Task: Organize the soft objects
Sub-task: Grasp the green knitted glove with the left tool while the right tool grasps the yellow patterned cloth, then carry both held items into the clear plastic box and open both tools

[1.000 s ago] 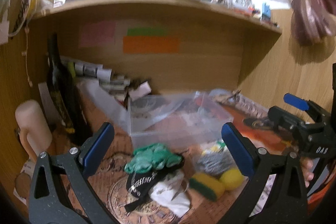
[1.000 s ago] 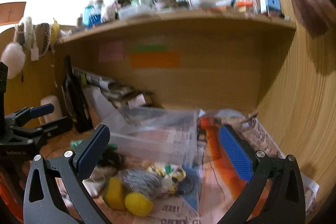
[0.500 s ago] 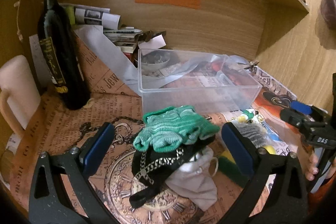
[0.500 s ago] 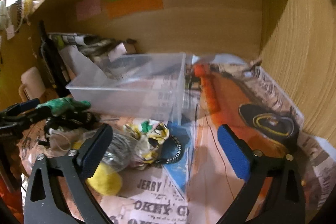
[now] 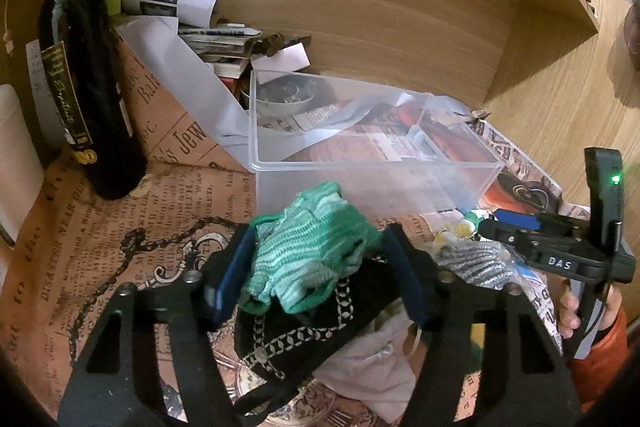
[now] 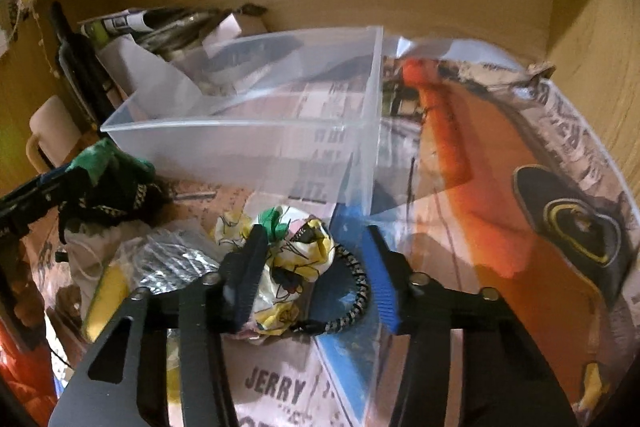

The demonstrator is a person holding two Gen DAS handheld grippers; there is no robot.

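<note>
My left gripper has closed around a green knitted cloth that tops a pile with a black chain-patterned cloth and a white pouch. My right gripper straddles a yellow-and-white patterned cloth and a black-and-white hair tie; the jaws are partly closed, the left pad touching the cloth. An empty clear plastic box stands just behind both piles.
A dark wine bottle stands at the left. A cream mug sits beside it. A grey mesh bag and a yellow sponge lie between the piles. Papers clutter the back wall. Newspaper-print sheets cover the table.
Both grippers dropped down and forward onto the piles. The left jaws closed in on the green cloth. The right jaws narrowed around the patterned cloth.
</note>
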